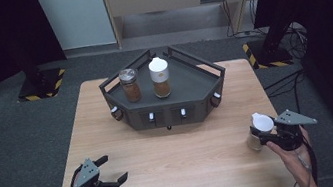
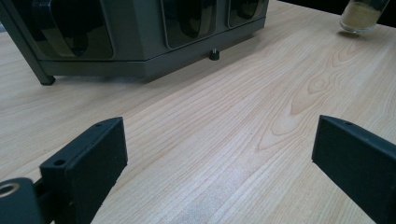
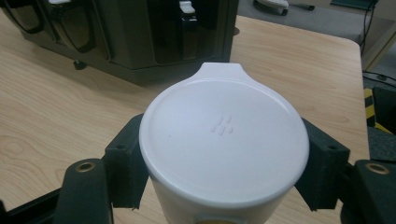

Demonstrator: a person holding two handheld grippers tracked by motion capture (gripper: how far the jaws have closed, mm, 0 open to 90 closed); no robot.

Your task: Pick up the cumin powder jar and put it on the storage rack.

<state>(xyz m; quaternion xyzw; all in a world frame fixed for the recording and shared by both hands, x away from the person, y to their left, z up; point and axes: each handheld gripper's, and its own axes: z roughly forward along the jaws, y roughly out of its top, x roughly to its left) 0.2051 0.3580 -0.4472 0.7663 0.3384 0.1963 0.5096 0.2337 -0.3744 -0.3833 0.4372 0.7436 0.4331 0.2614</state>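
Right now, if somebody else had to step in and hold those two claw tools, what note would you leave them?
Right gripper: shut on the white-lidded jar, jaws pressing both sides just under the lid; the jar stands at the table's right front.
Left gripper: open, holding nothing, low over the table's left front.
Dark rack: at the back middle, carrying a brown-lidded jar and a second white-capped jar.
Done: the front jar is gripped.
Left: probably lifting it and setting it on the rack beside the other two, though the goal is my guess.
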